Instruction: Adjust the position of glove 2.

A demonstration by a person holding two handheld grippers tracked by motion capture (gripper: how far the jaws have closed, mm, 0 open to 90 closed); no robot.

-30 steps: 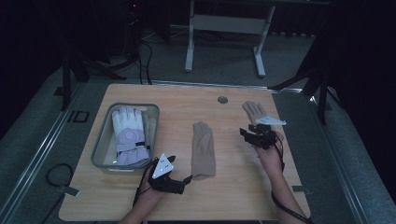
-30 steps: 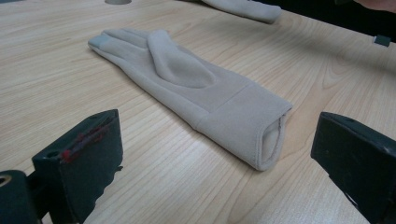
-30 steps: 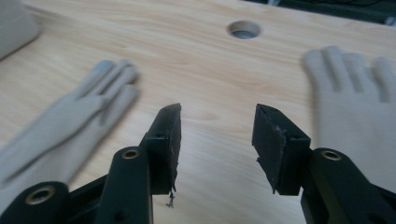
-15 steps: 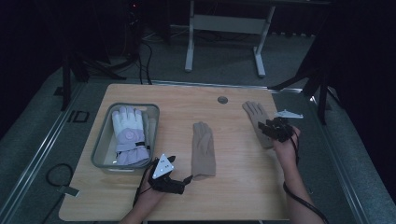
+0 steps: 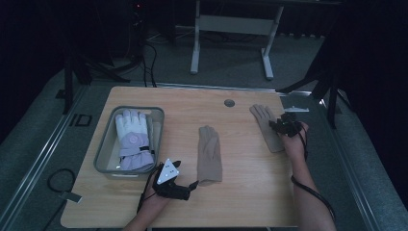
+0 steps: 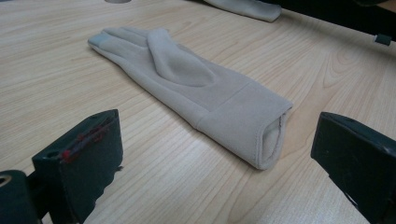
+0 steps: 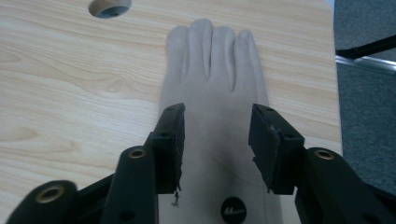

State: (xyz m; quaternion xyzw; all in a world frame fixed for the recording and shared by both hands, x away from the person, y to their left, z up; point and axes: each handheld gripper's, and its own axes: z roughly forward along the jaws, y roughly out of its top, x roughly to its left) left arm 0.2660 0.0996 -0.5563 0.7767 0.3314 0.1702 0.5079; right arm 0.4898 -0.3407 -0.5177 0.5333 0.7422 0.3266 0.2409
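One beige glove (image 5: 210,154) lies flat mid-table, cuff toward me. My left gripper (image 5: 191,186) rests at that cuff. In the left gripper view its jaws (image 6: 219,140) stand wide open, and the beige glove's (image 6: 187,84) cuff end lies just ahead between them, untouched. A second beige glove (image 5: 266,126) lies near the table's right edge. My right gripper (image 5: 278,125) hovers over it, open. In the right gripper view the right gripper (image 7: 217,135) straddles the palm of this second glove (image 7: 215,60), its fingers pointing away.
A grey bin (image 5: 103,154) at the left holds a white and lavender padded glove (image 5: 133,139). A round cable hole (image 5: 229,103) sits at the far middle of the wooden table (image 5: 240,202). The table's right edge runs close beside the right gripper.
My right gripper has moved right and a little farther away, over the right-hand glove. The left gripper and both beige gloves have stayed put.
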